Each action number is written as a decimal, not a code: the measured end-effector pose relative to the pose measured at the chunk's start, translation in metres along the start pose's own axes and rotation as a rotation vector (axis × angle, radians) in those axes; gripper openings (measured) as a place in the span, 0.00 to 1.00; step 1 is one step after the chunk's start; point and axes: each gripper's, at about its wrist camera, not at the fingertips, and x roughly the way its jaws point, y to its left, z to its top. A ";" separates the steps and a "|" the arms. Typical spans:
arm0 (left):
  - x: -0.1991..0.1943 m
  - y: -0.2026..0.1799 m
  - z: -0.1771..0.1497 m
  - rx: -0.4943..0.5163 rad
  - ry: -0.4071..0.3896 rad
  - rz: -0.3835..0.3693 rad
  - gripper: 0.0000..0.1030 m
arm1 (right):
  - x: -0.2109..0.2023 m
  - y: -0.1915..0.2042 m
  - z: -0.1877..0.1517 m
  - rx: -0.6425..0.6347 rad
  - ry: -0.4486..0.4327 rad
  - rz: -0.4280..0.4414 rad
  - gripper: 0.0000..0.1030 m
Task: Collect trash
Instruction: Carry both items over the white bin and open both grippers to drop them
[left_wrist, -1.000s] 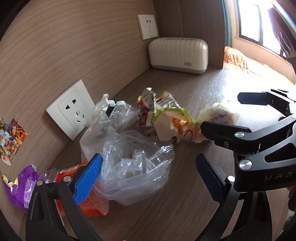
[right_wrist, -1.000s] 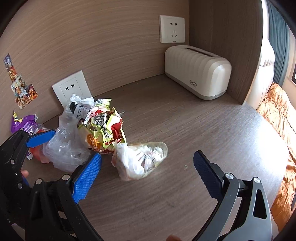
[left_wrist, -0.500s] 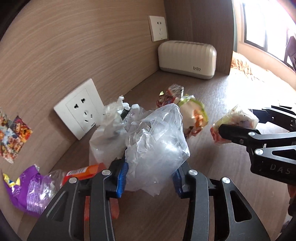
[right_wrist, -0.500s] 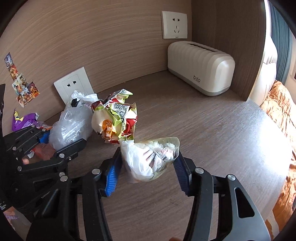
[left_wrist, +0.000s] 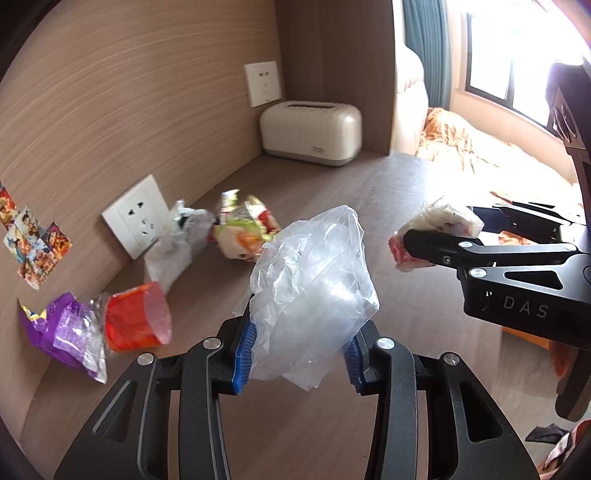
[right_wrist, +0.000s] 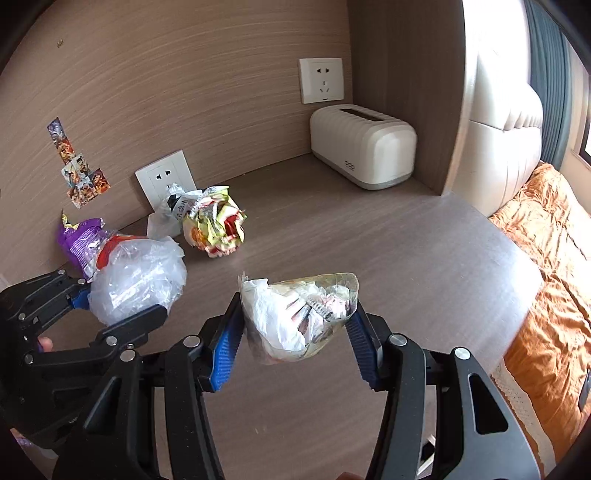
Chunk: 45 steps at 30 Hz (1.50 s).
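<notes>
1. Two bundles are held above the wooden desk (right_wrist: 388, 258): a crumpled clear plastic bag (left_wrist: 314, 291) is clamped by the left gripper (left_wrist: 299, 350).
2. A wrapper-stuffed bag (right_wrist: 299, 314) is clamped by the right gripper (right_wrist: 295, 343).
3. Yellow snack wrappers (right_wrist: 216, 229) and a purple packet (right_wrist: 79, 240) are left lying near the wall socket (right_wrist: 166, 177).

Left gripper (left_wrist: 297, 356) clamps clear plastic bag (left_wrist: 312, 295) above the wooden desk (left_wrist: 406, 206).

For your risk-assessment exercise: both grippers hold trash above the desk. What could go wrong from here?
1. The clear plastic bag in the left gripper is thin and crumpled; it may slip out.
2. The packet-filled bag in the right gripper could spill.
3. The grippers are close together and might collide.
</notes>
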 end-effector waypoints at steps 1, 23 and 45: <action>-0.001 -0.010 0.000 0.003 -0.001 -0.009 0.39 | -0.006 -0.004 -0.003 0.001 -0.001 -0.004 0.53; -0.018 -0.196 -0.017 0.186 0.027 -0.204 0.39 | -0.108 -0.112 -0.088 0.140 0.006 -0.132 0.53; 0.188 -0.332 -0.133 0.336 0.338 -0.442 0.39 | 0.025 -0.238 -0.267 0.447 0.323 -0.338 0.54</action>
